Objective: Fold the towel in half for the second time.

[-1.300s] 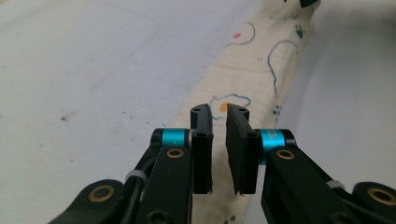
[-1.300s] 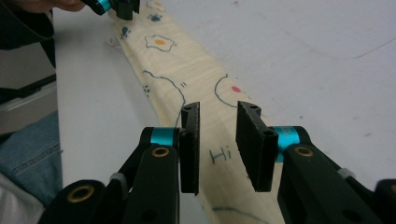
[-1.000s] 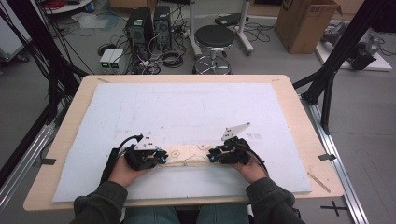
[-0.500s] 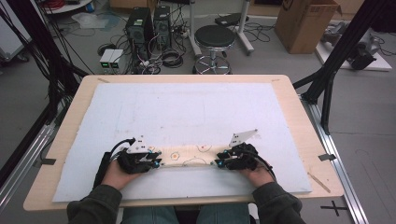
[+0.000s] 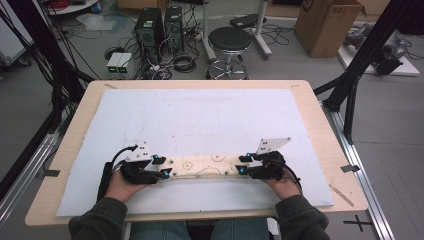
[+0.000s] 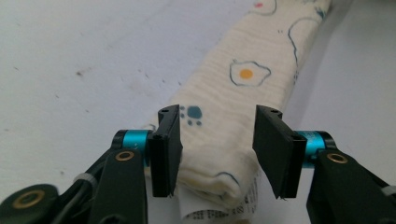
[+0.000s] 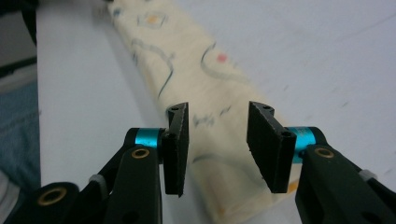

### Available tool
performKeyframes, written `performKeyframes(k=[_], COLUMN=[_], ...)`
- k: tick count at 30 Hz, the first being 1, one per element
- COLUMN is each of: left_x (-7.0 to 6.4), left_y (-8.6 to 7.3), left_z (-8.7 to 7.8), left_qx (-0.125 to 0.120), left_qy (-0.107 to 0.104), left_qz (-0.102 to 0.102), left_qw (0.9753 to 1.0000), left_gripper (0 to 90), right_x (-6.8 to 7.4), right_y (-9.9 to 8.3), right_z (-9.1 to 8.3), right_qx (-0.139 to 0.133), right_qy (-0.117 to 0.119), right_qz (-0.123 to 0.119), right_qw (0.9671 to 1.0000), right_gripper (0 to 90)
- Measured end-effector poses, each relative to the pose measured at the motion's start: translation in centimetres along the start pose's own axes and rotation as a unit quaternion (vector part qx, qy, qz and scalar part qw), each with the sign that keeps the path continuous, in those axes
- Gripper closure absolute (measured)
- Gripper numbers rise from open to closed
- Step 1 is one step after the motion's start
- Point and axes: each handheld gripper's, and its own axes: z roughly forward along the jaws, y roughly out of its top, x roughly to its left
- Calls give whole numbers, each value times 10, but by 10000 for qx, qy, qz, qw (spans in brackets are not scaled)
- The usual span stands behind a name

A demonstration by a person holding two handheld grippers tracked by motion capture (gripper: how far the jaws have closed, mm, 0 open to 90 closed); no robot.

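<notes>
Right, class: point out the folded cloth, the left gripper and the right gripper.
folded cloth (image 5: 202,167), high view, middle of its top face.
left gripper (image 6: 217,144), left gripper view, midway between its open fingertips.
right gripper (image 7: 217,142), right gripper view, midway between its open fingertips.

**Wooden table under a white sheet**

A light wooden table (image 5: 320,115) carries a large white sheet (image 5: 200,120) that covers most of the tabletop, leaving bare wood along every edge. On the sheet, near the front edge, lies a long folded cream cloth (image 5: 205,166) printed with fried eggs, parallel to that edge.
</notes>
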Motion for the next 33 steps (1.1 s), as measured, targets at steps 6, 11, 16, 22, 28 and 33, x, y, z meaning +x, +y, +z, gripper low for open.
performKeyframes(k=[6, 11, 16, 22, 28, 33], left_x=[5, 9, 9, 9, 7, 6], left_y=[-6, -11, -13, -14, -15, -15], left_z=[7, 7, 8, 7, 9, 9], left_qx=[346, 412, 447, 437, 460, 504], left_qy=[15, -43, -59, -76, -18, 43], left_qz=[-28, -65, -33, -47, 6, 92], left_qw=[9994, 9991, 9990, 9990, 9989, 9987], left_gripper=[509, 508, 494, 479, 480, 482], right_x=[-12, -11, -10, -6, -4, -3], right_y=[2, -6, -12, -15, -16, -18], right_z=[14, 19, 16, 14, 15, 14], right_qx=[301, 643, 703, 744, 736, 688], right_qy=[-73, -125, -141, -222, -280, -306], right_qz=[90, 9, -58, -232, -286, -308], right_qw=[9995, 9979, 9974, 9967, 9965, 9967], right_gripper=[537, 508, 495, 492, 490, 488])
